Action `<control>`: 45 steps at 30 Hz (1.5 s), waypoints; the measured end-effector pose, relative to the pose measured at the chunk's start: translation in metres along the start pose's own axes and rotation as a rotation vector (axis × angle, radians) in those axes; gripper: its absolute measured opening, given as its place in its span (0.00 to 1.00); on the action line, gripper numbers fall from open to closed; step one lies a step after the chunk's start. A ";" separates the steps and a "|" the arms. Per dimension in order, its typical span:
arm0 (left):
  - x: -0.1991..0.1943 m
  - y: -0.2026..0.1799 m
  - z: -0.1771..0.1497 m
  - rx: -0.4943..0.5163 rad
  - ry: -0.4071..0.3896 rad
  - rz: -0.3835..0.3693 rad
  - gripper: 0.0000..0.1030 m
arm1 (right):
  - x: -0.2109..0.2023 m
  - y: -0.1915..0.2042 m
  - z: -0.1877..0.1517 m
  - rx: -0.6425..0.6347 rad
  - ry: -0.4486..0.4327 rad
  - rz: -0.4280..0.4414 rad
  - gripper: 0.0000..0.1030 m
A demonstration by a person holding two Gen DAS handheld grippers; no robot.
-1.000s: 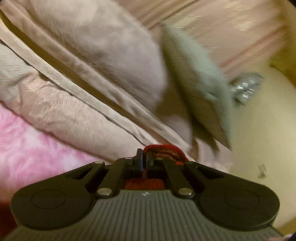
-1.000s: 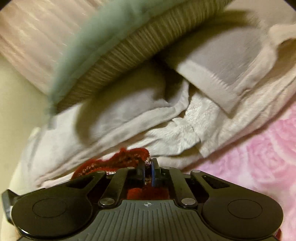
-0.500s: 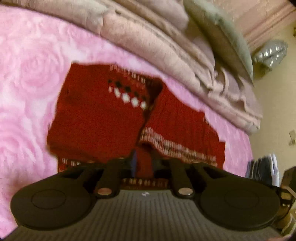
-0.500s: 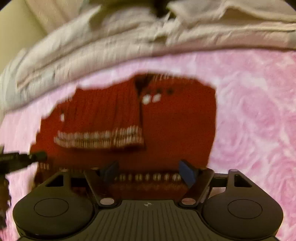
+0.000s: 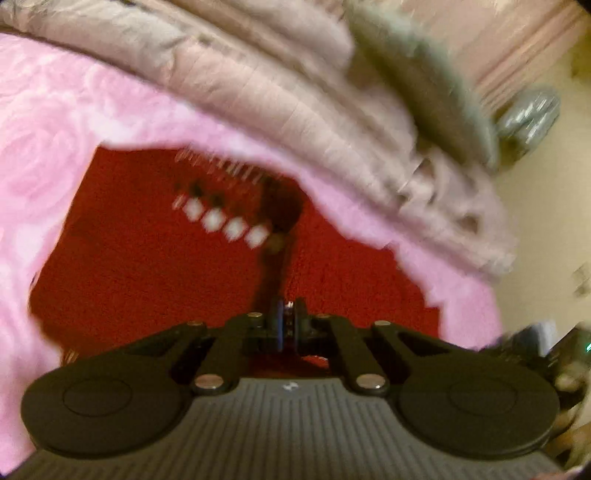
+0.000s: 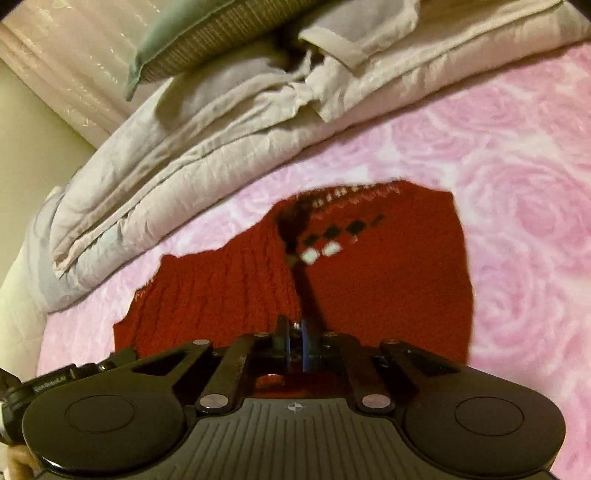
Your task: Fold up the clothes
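A red knit cardigan [image 5: 155,266] with a white and black diamond pattern near the collar lies flat on the pink rose-patterned blanket [image 5: 48,140]. It also shows in the right wrist view [image 6: 388,288]. My left gripper [image 5: 287,321] is shut at the cardigan's near edge, low over the knit; whether it pinches any cloth is hidden. My right gripper [image 6: 294,341] is shut too, at the near edge of the cardigan. The other gripper's body [image 6: 55,380] shows at the lower left of the right wrist view.
A folded beige duvet [image 6: 192,140] runs along the far side of the blanket [image 6: 517,184]. A grey-green cushion [image 6: 207,33] lies on top of it. The cream wall [image 5: 546,236] is to the right in the left wrist view, with a silvery bag [image 5: 528,114].
Both grippers swung down from the bedding to the cardigan laid flat on the blanket. The right gripper was open half a second ago and has now shut. Both moved closer to the knit.
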State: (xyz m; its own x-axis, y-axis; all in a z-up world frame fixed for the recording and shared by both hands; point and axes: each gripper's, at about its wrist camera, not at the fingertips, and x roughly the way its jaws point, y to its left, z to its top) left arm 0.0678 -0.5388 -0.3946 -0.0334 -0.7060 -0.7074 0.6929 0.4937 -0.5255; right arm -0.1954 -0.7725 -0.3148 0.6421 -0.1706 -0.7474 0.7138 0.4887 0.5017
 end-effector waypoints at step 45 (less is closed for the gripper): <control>0.007 -0.045 -0.009 0.355 -0.100 0.122 0.07 | 0.011 0.061 -0.037 -0.428 -0.184 -0.171 0.18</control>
State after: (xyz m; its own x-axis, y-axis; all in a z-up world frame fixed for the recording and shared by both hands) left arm 0.0302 -0.5615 -0.3796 0.1226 -0.7077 -0.6958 0.8944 0.3827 -0.2317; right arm -0.1548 -0.7128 -0.3084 0.5920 -0.4082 -0.6949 0.6590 0.7416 0.1257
